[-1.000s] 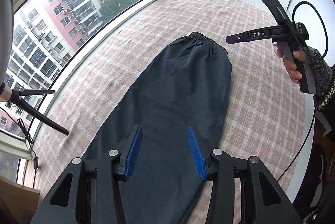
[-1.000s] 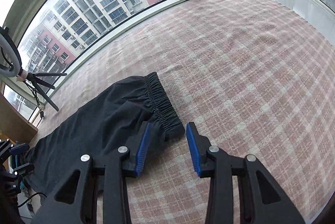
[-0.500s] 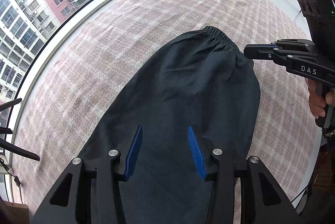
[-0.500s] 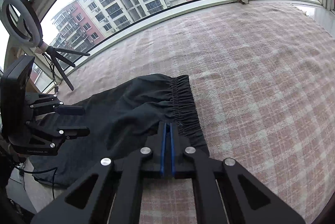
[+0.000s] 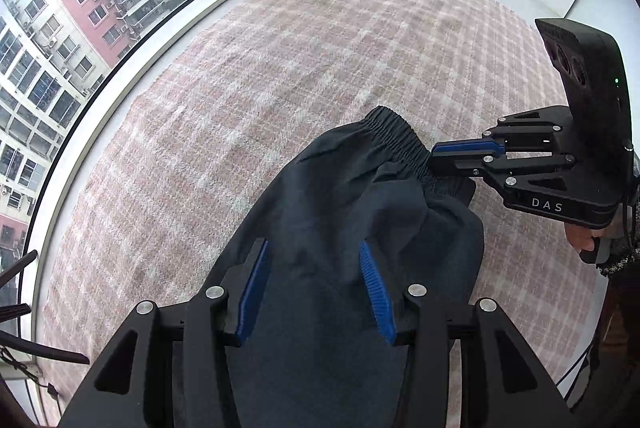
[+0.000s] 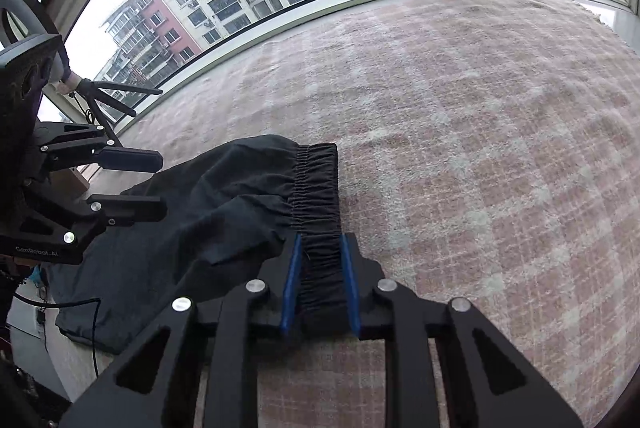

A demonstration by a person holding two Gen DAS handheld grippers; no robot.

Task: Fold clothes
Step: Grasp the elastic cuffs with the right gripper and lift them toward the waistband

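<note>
centrally, dark trousers [image 5: 344, 228] lie on a pink plaid blanket [image 5: 320, 48], running from the lower middle of the left wrist frame toward mid-right. right gripper [image 6: 318, 248], at lower centre of its own frame, is clamped on the elastic waistband [image 6: 316, 184], lifting that corner. left gripper [image 5: 312, 260] hovers over the trouser fabric, jaws spread, holding nothing.

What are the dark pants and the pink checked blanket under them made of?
The dark pants look like thin, smooth woven cloth, maybe nylon: matte, softly creased, with a gathered elastic waistband. The checked blanket looks like fuzzy wool or fleece, with a nappy surface. The pictures cannot settle the exact fibres.
</note>
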